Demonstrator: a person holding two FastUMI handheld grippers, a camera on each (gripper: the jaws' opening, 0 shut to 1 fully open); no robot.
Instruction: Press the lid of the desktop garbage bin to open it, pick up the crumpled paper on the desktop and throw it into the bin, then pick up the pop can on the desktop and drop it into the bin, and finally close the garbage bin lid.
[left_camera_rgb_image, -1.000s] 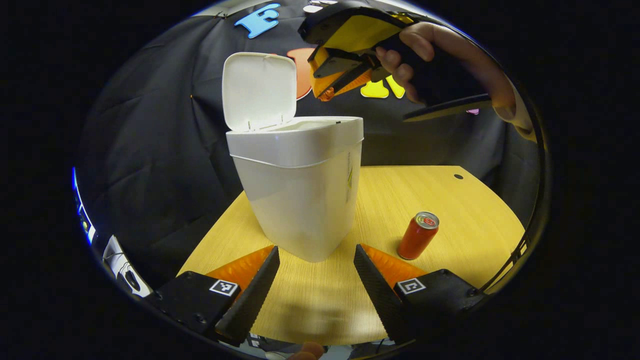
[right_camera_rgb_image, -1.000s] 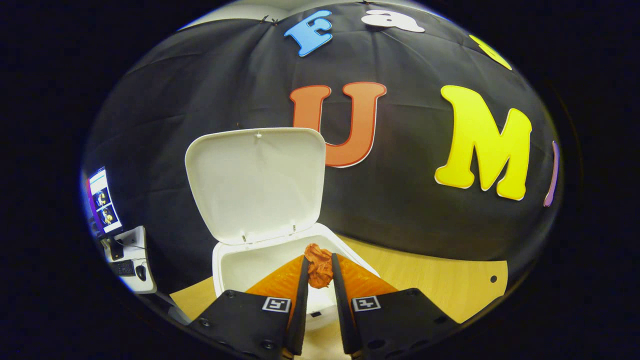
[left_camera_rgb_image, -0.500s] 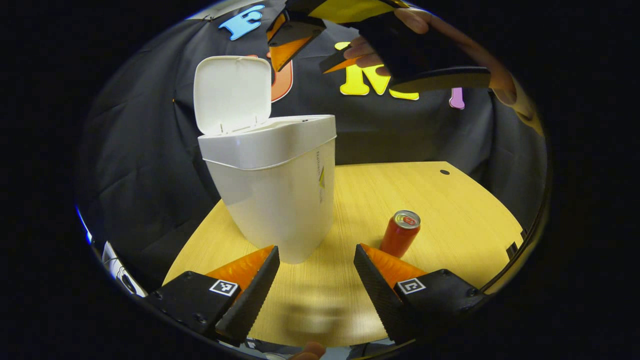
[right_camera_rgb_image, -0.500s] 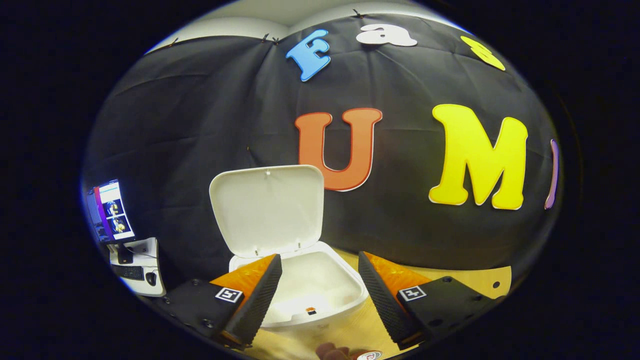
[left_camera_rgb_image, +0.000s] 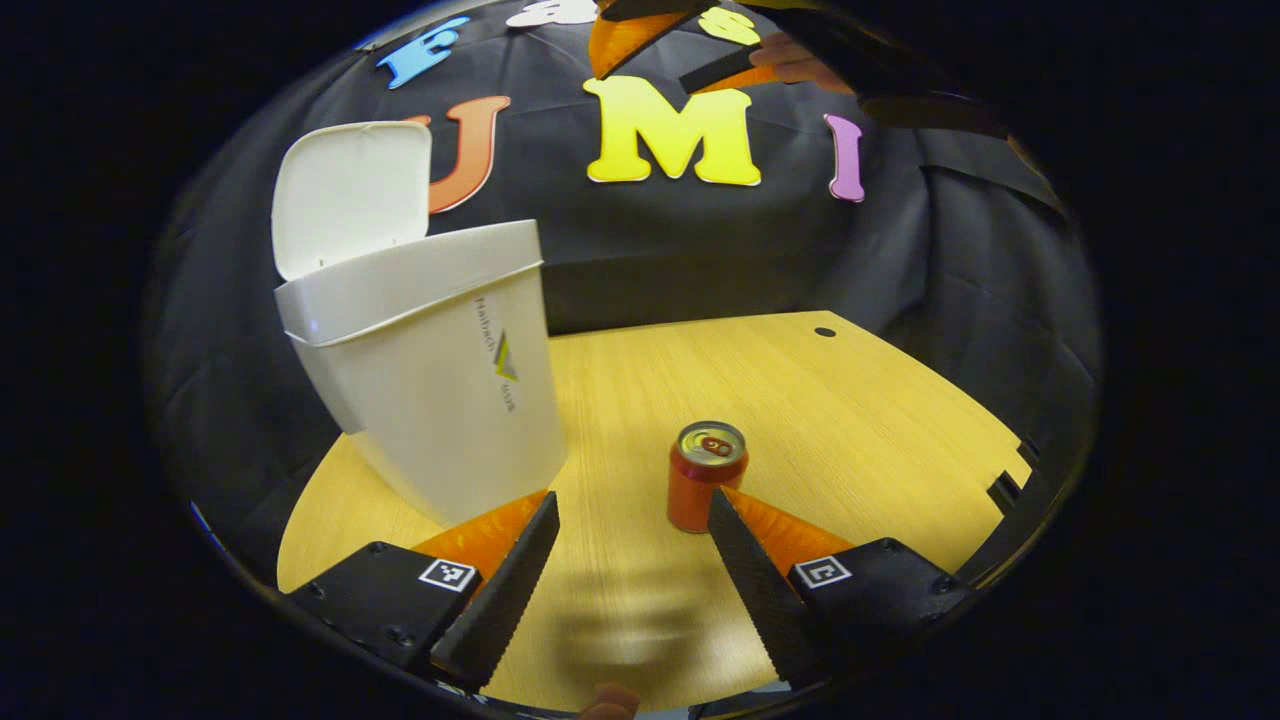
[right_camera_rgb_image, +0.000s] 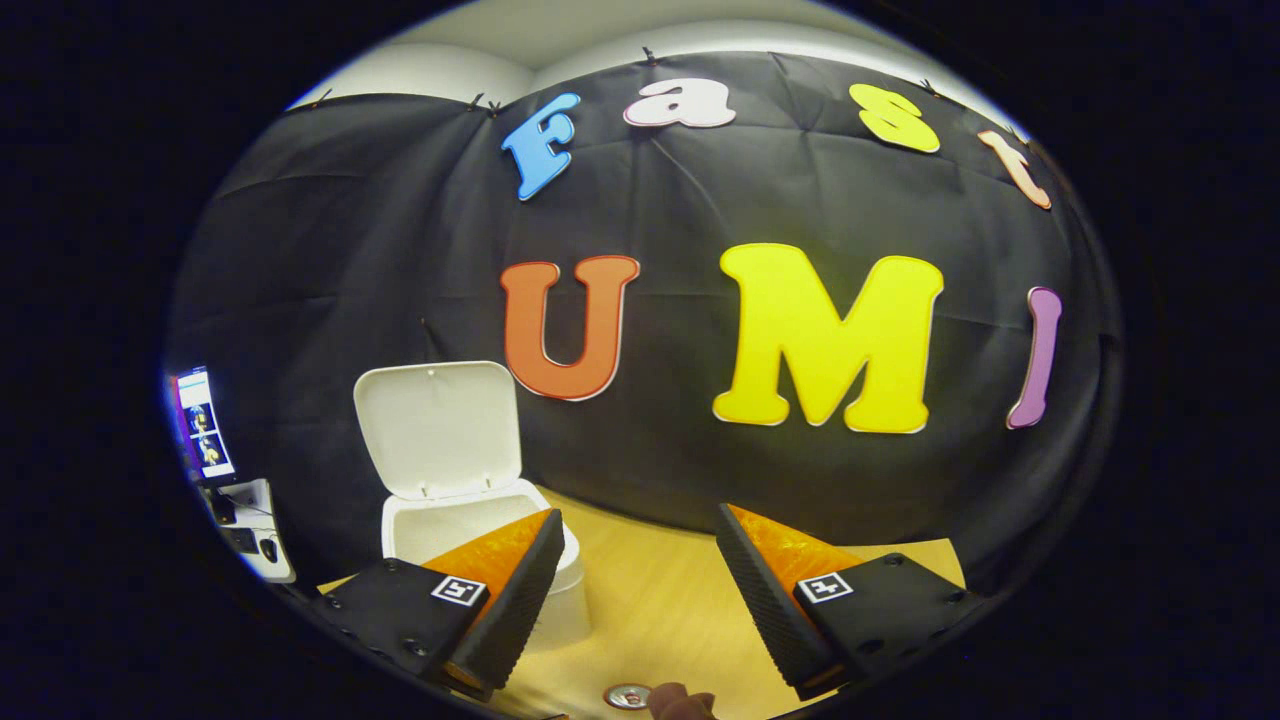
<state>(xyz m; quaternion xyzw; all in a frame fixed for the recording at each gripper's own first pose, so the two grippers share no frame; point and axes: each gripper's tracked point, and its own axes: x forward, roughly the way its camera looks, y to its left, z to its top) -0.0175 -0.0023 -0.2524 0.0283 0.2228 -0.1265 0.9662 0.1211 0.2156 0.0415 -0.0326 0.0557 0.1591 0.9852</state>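
The white desktop bin (left_camera_rgb_image: 440, 390) stands on the wooden table with its lid (left_camera_rgb_image: 345, 195) tipped up and back. A red pop can (left_camera_rgb_image: 703, 478) stands upright on the table, just ahead of my left gripper (left_camera_rgb_image: 632, 510), close to its right finger; that gripper is open and holds nothing. In the right gripper view my right gripper (right_camera_rgb_image: 637, 525) is open and empty, held high above the table, with the bin (right_camera_rgb_image: 455, 520) and its raised lid (right_camera_rgb_image: 440, 428) low on the left. The can's top (right_camera_rgb_image: 626, 696) peeks in at the bottom edge, beside a fingertip.
The table (left_camera_rgb_image: 850, 420) has a small round hole (left_camera_rgb_image: 825, 331) near its far edge and a notched right edge. A desk with a monitor (right_camera_rgb_image: 200, 425) stands beyond the booth at far left. The other gripper and a hand (left_camera_rgb_image: 800, 65) hover at the top of the left gripper view.
My right gripper opened and let the crumpled paper fall into the bin, then rose and swung right. My left gripper turned right, bringing the can before its fingers.
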